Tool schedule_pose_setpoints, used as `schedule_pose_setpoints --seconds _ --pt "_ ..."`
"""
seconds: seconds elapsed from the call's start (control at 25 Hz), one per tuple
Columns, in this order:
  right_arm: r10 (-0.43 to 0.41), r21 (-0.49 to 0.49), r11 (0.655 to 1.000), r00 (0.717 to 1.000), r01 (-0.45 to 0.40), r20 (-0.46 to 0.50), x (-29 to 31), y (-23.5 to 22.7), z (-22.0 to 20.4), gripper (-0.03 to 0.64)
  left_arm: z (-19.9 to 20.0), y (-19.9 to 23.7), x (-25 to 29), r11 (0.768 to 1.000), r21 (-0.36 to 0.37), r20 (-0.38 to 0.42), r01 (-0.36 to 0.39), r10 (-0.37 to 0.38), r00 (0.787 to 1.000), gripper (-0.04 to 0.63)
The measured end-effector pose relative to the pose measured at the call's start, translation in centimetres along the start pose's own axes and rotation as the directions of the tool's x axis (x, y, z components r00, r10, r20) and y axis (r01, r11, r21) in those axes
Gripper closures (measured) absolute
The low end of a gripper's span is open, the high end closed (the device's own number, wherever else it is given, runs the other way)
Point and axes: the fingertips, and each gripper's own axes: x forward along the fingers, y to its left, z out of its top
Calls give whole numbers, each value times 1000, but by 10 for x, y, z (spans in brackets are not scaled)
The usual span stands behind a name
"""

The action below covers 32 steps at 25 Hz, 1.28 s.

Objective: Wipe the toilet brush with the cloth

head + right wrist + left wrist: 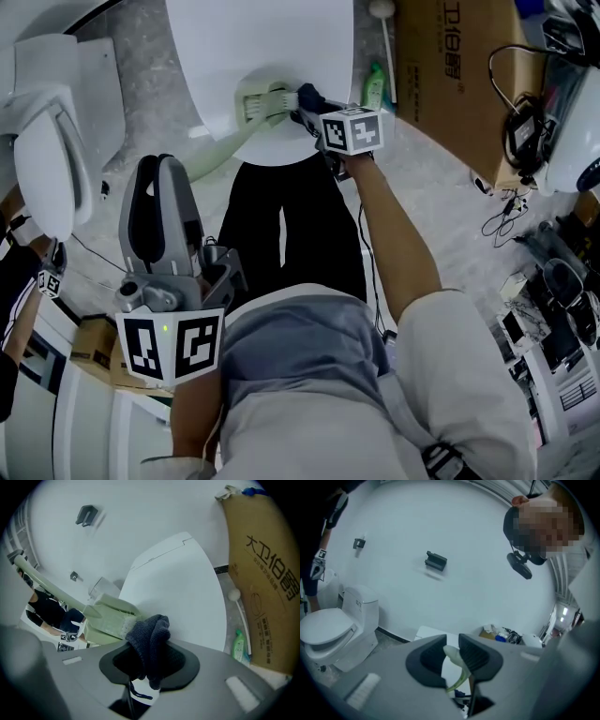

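The pale green toilet brush (255, 103) is held up over the white table (281, 47). Its long handle (220, 145) runs back down to my left gripper (167, 178), which is shut on the handle (461, 677) between its dark pads (476, 656). My right gripper (305, 111) is shut on a dark blue cloth (307, 97). The cloth (150, 637) is pressed against the bristled end of the brush head (108, 618) in the right gripper view, and the handle (47, 585) slants away to the upper left. The cloth hides the right gripper (150, 665) pads.
A white toilet (47, 141) stands at the left, with another person's arm (23, 281) below it. A large cardboard box (450, 75) and a green bottle (375, 89) are behind the table's right side. Cables and equipment (553, 300) crowd the right edge.
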Motion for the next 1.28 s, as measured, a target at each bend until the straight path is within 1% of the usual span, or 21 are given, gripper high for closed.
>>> schedule_pose_setpoints --seconds 0.24,0.48,0.76,0.84,0.96,1.12,1.28 --pt "-49 117 992 997 42 58 -3 3 -9 512 0 0 -1 1000 8 2 -7 7 1000 595" --pt "-91 247 967 989 61 113 -3 7 -19 512 0 -3 0 1000 31 0 0 0 1000 595" --pt "-112 327 943 985 65 129 0 17 -32 512 1 -3 0 999 36 -2 15 -15 1000 595" --pt "-125 364 929 983 67 137 2 20 -35 512 1 -3 0 999 38 -3 18 -18 1000 595" --pt "-142 449 892 976 54 164 4 22 -37 512 2 -3 3 999 39 -2 24 -24 1000 595" --pt "-157 578 816 963 2 219 7 26 -41 512 3 -5 4 998 56 -1 37 -37 999 595" --pt "-182 668 743 949 -38 257 10 32 -46 512 4 -5 5 998 57 -2 40 -40 999 595"
